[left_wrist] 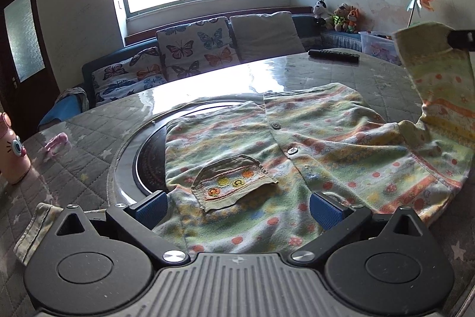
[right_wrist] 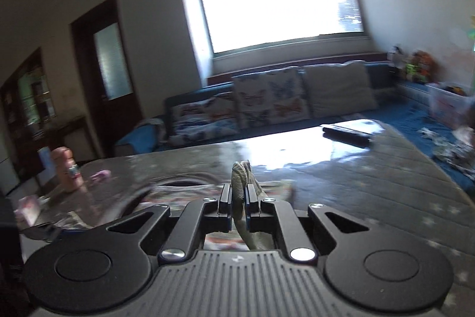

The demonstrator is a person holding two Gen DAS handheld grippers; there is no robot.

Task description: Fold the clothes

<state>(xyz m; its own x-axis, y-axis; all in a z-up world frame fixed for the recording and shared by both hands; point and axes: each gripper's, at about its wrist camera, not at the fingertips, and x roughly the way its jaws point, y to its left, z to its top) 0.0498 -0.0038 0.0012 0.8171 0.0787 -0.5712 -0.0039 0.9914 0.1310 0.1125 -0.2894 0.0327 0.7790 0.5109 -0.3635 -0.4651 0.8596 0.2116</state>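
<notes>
A small patterned child's cardigan [left_wrist: 297,144] with buttons and a brown pocket [left_wrist: 231,183] lies spread on the table. My left gripper [left_wrist: 237,207] is open, its blue pads either side of the garment's near hem, holding nothing. The cardigan's right sleeve [left_wrist: 439,85] is lifted up at the right edge, pinched by my right gripper [left_wrist: 460,39]. In the right wrist view my right gripper [right_wrist: 240,195] is shut on the ribbed sleeve cuff [right_wrist: 241,174], held above the table.
The table [left_wrist: 89,144] has a quilted grey cover and a dark round inset [left_wrist: 148,165]. A black remote [left_wrist: 334,55] lies at the far edge. A pink bottle [left_wrist: 12,156] stands at the left. A sofa with cushions [left_wrist: 196,49] is behind.
</notes>
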